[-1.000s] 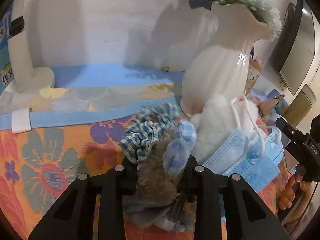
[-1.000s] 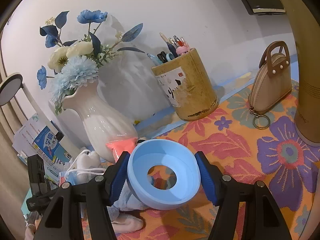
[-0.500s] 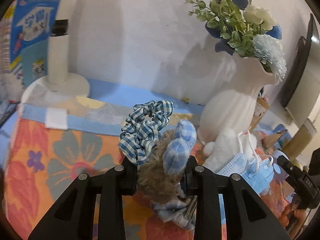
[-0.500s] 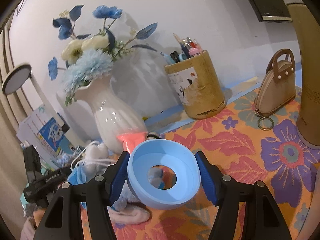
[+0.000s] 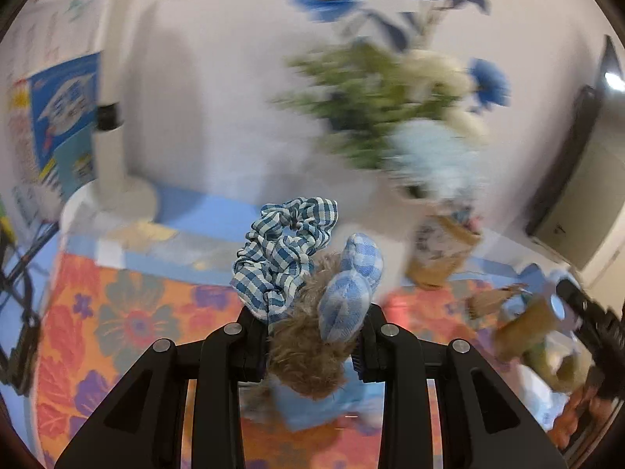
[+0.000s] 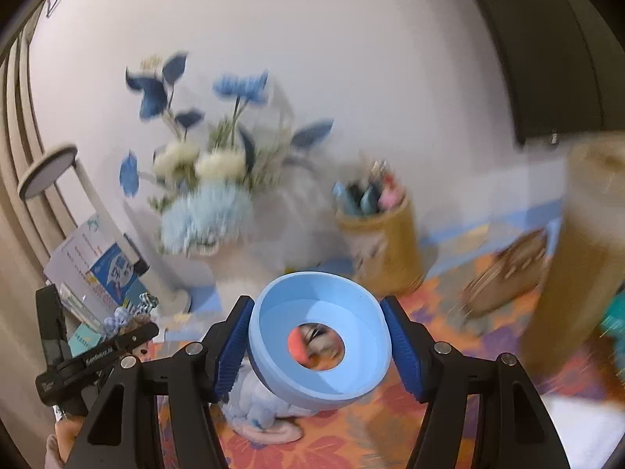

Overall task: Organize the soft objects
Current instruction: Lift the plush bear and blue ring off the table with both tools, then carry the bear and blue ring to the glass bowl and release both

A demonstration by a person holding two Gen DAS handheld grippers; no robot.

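Above the flowered tablecloth [image 5: 129,312], the right gripper [image 6: 318,346] clamps a pale blue bowl [image 6: 318,336] with a holed bottom, mouth tilted toward the camera. The left gripper [image 5: 310,346], jaws narrow, pinches a brown furry toy [image 5: 308,355], its checked ears [image 5: 351,285] pointing up, beside a blue gingham scrunchie [image 5: 285,250].

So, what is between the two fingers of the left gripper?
In the left wrist view, the left gripper pinches a furry brown plush toy and a blue checked scrunchie.

Left tongs [image 5: 310,346] stand nearly closed in a clamp, while right tongs [image 6: 318,346] clamp much wider.
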